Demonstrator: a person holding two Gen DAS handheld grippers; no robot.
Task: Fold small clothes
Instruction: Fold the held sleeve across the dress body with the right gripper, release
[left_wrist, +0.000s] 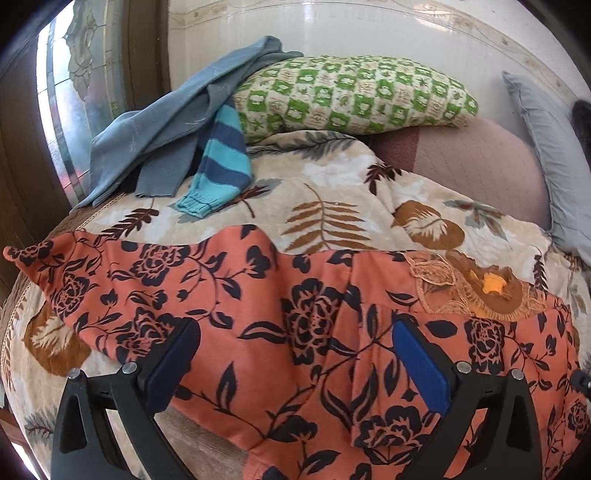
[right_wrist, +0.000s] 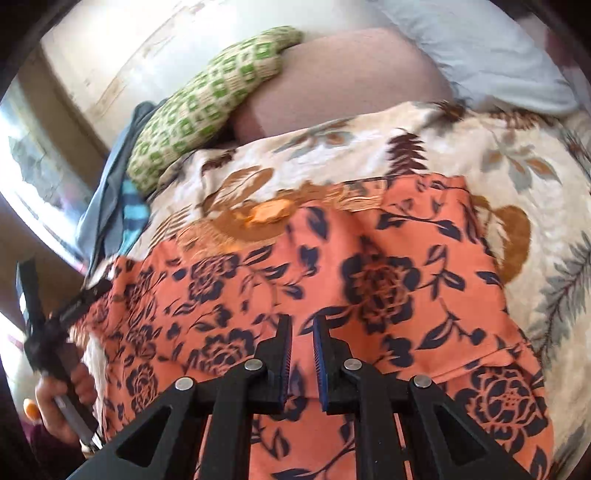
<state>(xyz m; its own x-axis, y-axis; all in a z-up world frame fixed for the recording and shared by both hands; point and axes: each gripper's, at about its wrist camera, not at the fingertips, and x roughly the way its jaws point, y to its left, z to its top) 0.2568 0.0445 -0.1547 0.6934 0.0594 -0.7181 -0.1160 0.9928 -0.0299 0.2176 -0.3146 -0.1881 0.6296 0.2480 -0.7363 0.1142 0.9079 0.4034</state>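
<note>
An orange garment with dark navy flowers (left_wrist: 258, 295) lies spread on the leaf-print bedspread (left_wrist: 332, 192); it also fills the right wrist view (right_wrist: 332, 288). It has a brown embroidered neckline (left_wrist: 480, 291). My left gripper (left_wrist: 295, 343) is open, its fingers just above the garment's near part, with nothing between them. My right gripper (right_wrist: 303, 332) hovers over the garment with its jaws nearly together and a narrow gap between the pads; no cloth is clearly pinched. The left gripper and the hand holding it show at the left edge of the right wrist view (right_wrist: 55, 332).
A grey-blue garment (left_wrist: 166, 129) and a teal-and-navy striped sleeve (left_wrist: 221, 162) lie at the bed's far left. A green-patterned pillow (left_wrist: 351, 92), a pink cushion (left_wrist: 480, 158) and a pale blue pillow (left_wrist: 546, 140) lie along the wall. A window (left_wrist: 66, 103) is at the left.
</note>
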